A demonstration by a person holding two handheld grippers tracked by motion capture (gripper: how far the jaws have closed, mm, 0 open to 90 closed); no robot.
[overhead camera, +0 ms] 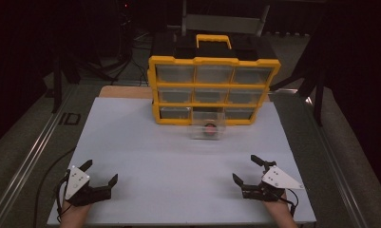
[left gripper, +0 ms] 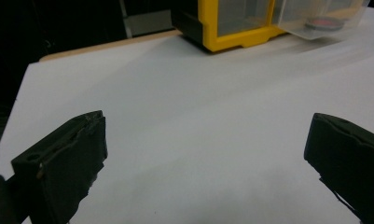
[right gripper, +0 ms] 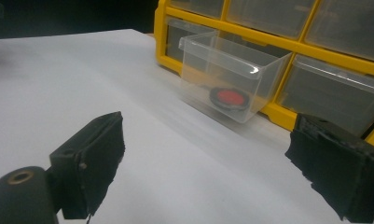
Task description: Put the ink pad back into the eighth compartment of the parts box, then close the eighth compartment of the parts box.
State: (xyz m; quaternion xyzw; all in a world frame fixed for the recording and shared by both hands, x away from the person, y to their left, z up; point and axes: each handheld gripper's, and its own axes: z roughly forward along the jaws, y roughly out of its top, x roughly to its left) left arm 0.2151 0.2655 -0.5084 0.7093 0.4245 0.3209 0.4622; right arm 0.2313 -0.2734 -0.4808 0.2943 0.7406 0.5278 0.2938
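Both grippers sit low at the near edge of the white bench (overhead camera: 178, 156), well apart from each other and from the work. At the near left corner, the left gripper (overhead camera: 101, 172) is held in a hand whose wrist comes in from the bottom edge; its grey plate faces up and its jaws are spread wide, angled toward the bench's middle, gripping nothing. Near the right corner, the right gripper (overhead camera: 249, 168) mirrors it, with the hand under it, the plate tilted up and the jaws released and empty, aimed forward and inward.

Far across the bench stands a yellow drawer cabinet (overhead camera: 213, 90) with three rows of clear drawers. Its bottom middle drawer (overhead camera: 207, 126) is pulled out toward the person, its front resting on the bench. Inside lies a round red-and-black disc (right gripper: 227, 98). From the right gripper view the open drawer shows between the two black jaws, farther off.
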